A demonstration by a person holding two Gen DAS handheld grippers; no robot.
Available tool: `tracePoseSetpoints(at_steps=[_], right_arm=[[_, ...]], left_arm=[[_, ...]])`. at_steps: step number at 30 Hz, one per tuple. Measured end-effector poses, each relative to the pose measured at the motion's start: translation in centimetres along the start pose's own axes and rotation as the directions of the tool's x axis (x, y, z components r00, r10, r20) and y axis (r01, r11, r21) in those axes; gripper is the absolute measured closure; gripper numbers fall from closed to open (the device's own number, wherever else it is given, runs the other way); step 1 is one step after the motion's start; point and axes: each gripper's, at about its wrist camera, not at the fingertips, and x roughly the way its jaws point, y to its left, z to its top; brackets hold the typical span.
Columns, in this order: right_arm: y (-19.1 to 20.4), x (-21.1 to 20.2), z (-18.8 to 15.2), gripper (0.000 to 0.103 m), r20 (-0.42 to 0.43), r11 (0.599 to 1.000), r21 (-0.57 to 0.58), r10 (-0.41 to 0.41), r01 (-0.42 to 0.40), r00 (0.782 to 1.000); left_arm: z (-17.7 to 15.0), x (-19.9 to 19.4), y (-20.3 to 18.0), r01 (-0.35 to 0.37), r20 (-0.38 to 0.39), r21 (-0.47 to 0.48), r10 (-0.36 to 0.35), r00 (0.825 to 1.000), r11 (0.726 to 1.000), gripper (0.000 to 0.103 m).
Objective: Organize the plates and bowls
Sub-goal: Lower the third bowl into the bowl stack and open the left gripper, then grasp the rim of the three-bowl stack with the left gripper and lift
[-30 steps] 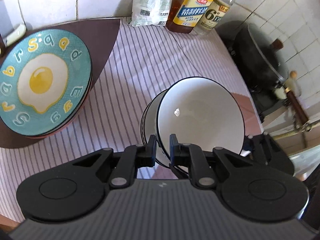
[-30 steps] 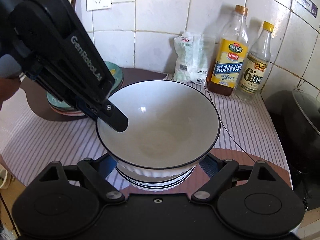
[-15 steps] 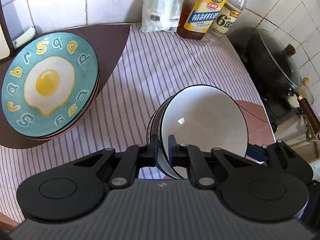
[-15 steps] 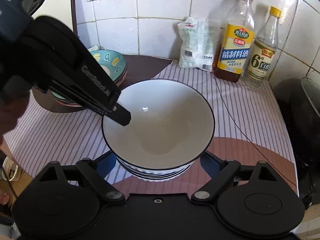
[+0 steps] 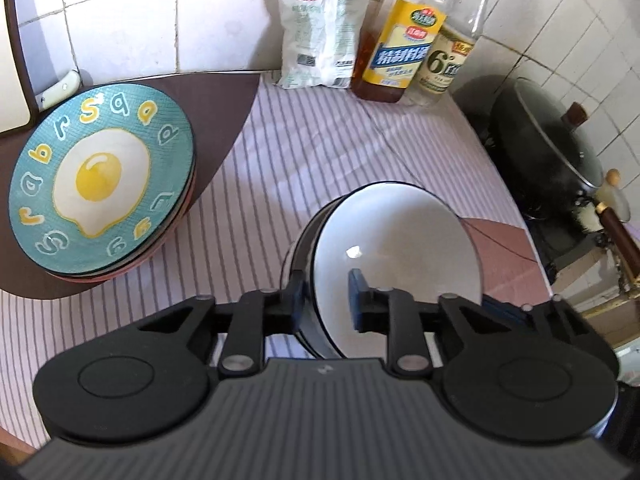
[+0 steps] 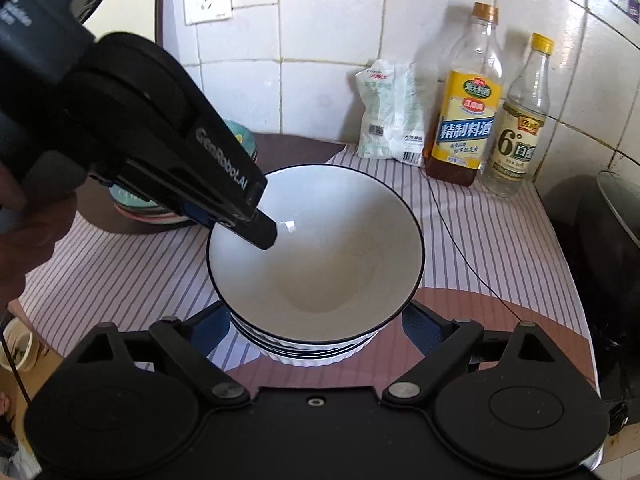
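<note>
While the bowls sit stacked on the striped cloth, the scene reads as follows.

Left gripper (image 5: 324, 300): jaws have just been opening; the pads now stand a little apart on either side of the top bowl's near rim, one outside the wall and one inside, neither pressing it.
Right gripper (image 6: 316, 320): jaws spread wide around the base of the bowl stack, pads beside it; whether they touch cannot be told.
Top bowl (image 6: 320, 240): white with a dark rim, nested in the stack of white bowls (image 6: 312, 350), empty.
Plates (image 5: 92, 184): teal fried-egg plate on top of a stack, on the brown mat, well apart to the left.
Striped cloth (image 5: 300, 152): lies under the bowls.
Back wall: white bag (image 5: 320, 54), two bottles (image 5: 404, 48).
Right edge: black lidded wok (image 5: 548, 144).
</note>
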Motion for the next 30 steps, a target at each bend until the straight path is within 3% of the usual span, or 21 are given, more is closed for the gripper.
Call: tracePoseSetpoints(at_steps=[5, 10, 17, 23, 27, 30], right_arm=[[0.0, 0.1, -0.5, 0.01, 0.033, 1.0, 0.003, -0.003, 0.003, 0.999], [0.2, 0.4, -0.8, 0.012, 0.033, 1.0, 0.001, -0.008, 0.008, 0.999], [0.7, 0.6, -1.1, 0.012, 0.036, 0.999, 0.033, -0.026, 0.025, 0.999], [1.0, -1.3, -1.7, 0.01, 0.067, 0.999, 0.017, -0.036, 0.035, 0.997], [0.6, -2.9, -2.3, 0.01, 0.094, 1.0, 0.018, 0.008, -0.01, 0.996], [0.4, -3.3, -2.8, 0.009, 0.106, 0.999, 0.034, 0.026, -0.03, 0.994]], left_arm=[[0.1, -0.3, -0.2, 0.005, -0.022, -0.002, -0.005, 1.0, 1.0, 0.072], [0.4, -0.9, -0.5, -0.019, -0.034, 0.006, 0.019, 0.999, 1.0, 0.062], [0.5, -1.7, 0.0, -0.031, -0.053, -0.008, 0.031, 0.998, 0.999, 0.062], [0.6, -3.6, 1.7, 0.035, -0.035, -0.023, -0.035, 0.999, 0.999, 0.076], [0.3, -4.5, 3.2, 0.128, -0.008, -0.075, -0.129, 0.992, 0.989, 0.076], [-0.1, -4.4, 4.5, 0.159, 0.007, -0.135, -0.16, 0.987, 0.978, 0.076]])
